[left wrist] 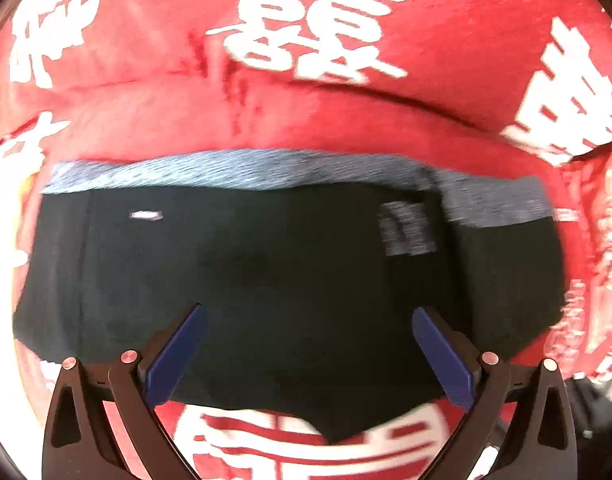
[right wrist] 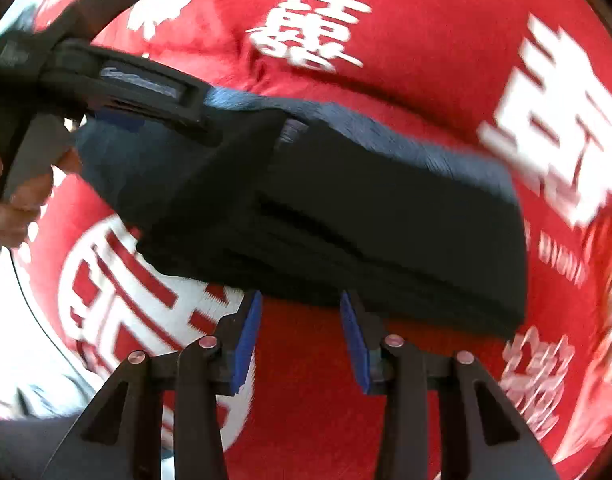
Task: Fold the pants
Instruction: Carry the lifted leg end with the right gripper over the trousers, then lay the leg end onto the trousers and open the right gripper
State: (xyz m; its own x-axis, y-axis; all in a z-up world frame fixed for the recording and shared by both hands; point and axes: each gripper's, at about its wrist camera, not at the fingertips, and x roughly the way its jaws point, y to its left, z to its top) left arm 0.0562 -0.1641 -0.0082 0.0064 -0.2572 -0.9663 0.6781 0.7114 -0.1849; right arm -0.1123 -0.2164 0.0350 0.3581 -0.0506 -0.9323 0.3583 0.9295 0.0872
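— Left tongs [left wrist: 306, 344] hang spread wide over the pants [left wrist: 265, 272], gripping nothing; I see them lying folded, dark and flat, on the red cloth [left wrist: 145, 104].

— And my right tongs [right wrist: 301, 332] stand parted just off the near edge, nothing between the pads. How will the bundle handle?

— Soft, light and floppy, I'd judge; layers may slide. I'd pinch the stacked edge, or the grey waistband [left wrist: 233, 170].

A red cloth [left wrist: 446, 48] printed with white characters covers the surface; folded black pants [left wrist: 265, 264] lie on it, waistband toward twelve o'clock.
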